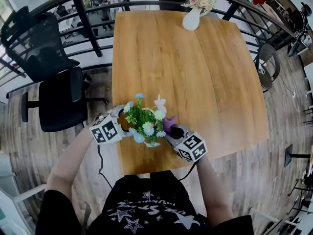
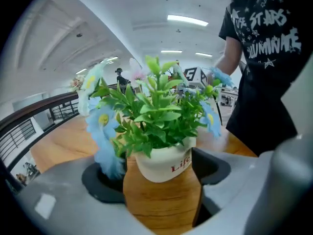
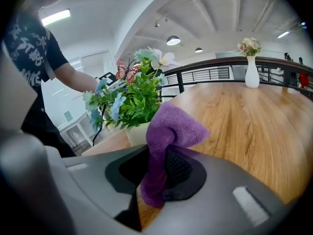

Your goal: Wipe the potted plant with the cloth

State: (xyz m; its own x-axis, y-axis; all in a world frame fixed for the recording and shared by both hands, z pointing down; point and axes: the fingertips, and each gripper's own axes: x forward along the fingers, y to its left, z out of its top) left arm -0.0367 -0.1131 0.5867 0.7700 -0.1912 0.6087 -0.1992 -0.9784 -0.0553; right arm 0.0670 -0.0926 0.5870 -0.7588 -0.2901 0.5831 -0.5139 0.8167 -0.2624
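A small potted plant (image 1: pixel 144 121) with green leaves and blue and white flowers stands near the wooden table's (image 1: pixel 195 82) front edge. Its white pot (image 2: pixel 164 160) sits between the jaws of my left gripper (image 2: pixel 159 175), which is open: bare wood shows between the pot and the left pad, while the right pad is very close to the pot. A blue flower hangs over the left pad. My right gripper (image 3: pixel 159 173) is shut on a purple cloth (image 3: pixel 171 131), whose bunched top sticks up just right of the plant (image 3: pixel 129 102). Both grippers flank the plant in the head view.
A white vase of pale flowers (image 1: pixel 191 18) stands at the table's far edge. A black office chair (image 1: pixel 54 82) is left of the table, a dark railing (image 1: pixel 98 4) curves behind it, and another chair (image 1: pixel 268 67) stands to the right.
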